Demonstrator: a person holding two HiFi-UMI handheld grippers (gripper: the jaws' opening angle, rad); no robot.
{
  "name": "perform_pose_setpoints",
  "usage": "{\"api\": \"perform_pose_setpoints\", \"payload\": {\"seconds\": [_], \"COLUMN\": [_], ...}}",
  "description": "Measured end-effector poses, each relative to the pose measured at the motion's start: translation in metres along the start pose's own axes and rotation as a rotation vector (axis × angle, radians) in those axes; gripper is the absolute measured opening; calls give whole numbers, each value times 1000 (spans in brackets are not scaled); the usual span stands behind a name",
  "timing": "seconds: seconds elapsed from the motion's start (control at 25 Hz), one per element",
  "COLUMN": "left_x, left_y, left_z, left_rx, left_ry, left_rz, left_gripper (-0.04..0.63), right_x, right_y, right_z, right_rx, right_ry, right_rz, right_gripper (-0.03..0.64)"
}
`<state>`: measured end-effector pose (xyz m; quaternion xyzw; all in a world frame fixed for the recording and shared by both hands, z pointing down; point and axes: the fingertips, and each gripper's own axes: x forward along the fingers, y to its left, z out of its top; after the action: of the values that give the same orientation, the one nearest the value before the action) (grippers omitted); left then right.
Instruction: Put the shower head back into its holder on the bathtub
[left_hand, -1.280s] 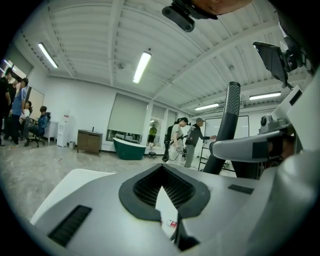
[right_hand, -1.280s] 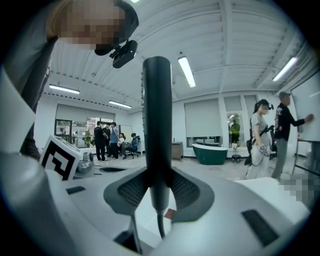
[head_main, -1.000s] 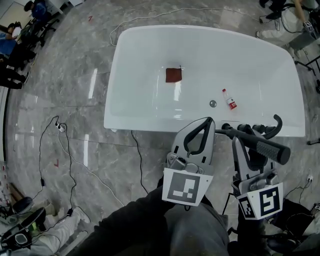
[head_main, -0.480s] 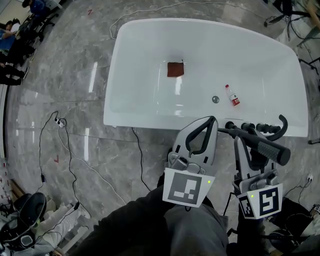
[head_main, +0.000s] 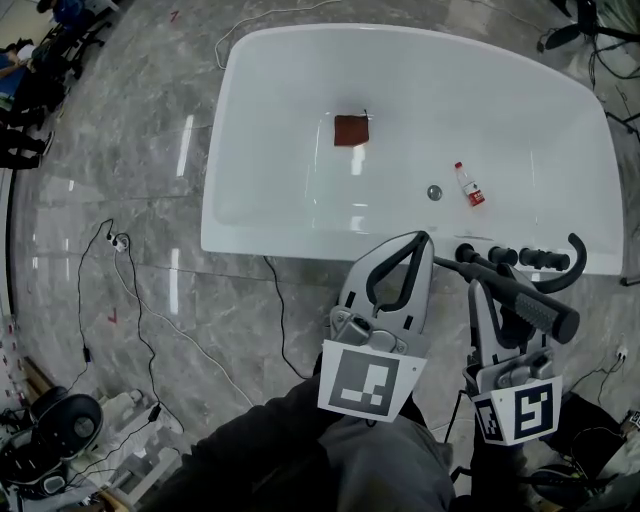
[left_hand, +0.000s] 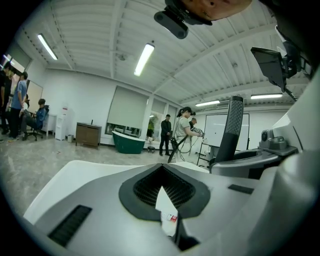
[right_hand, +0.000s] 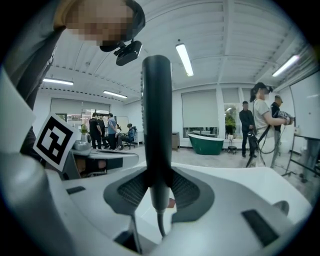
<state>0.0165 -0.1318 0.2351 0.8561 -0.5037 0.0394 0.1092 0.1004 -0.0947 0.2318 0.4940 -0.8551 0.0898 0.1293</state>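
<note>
Far left, grey marble floor (head_main: 120, 180) with a thin black cable (head_main: 282, 325) running out from under the tub.

White bathtub (head_main: 240, 235) fills the far middle. A red-brown cloth (head_main: 350, 130) lies flat on its bottom, left of centre.

Left hand-held gripper (head_main: 421, 240) hangs just near of the tub's near rim and points at the tub. It is clenched and empty. Its fingertips meet, and the dark pads (left_hand: 145, 187) bow apart behind them with only white tub showing through the gap.

Right of that, inside the tub, is the round drain (head_main: 434, 191). A small clear bottle (head_main: 470, 186) with a red label lies on its side just beside the drain.

A row of black taps (head_main: 505, 256) sits on the near rim at the right end.

Right hand-held gripper (head_main: 497, 290) is near of those taps and is clenched on the shower head (head_main: 535, 305), grasping its narrow lower part. In the right gripper view the dark handle stands upright between the pads, with the hose (right_hand: 160, 225) trailing out below.

The shower head hangs over the floor just near of the rim, not seated in any fitting. Its thin end is close to the leftmost tap; contact cannot be told.

Far right on the rim is a curved black fitting (head_main: 572, 265), apart from the shower head.
</note>
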Motion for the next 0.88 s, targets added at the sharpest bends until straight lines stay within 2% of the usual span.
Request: {"api": "perform_pose_setpoints", "payload": {"seconds": [0.88], "left_x": [18], "left_y": [9], "left_z": [-60], "left_rx": [25], "left_ry": [82], "left_rz": [-60], "left_gripper": [3], "right_x": [29], "right_y": [-7], "right_z": [-61], "right_rx": [0], "right_ry": [51], "right_rz": [-35], "right_gripper": [141]}}
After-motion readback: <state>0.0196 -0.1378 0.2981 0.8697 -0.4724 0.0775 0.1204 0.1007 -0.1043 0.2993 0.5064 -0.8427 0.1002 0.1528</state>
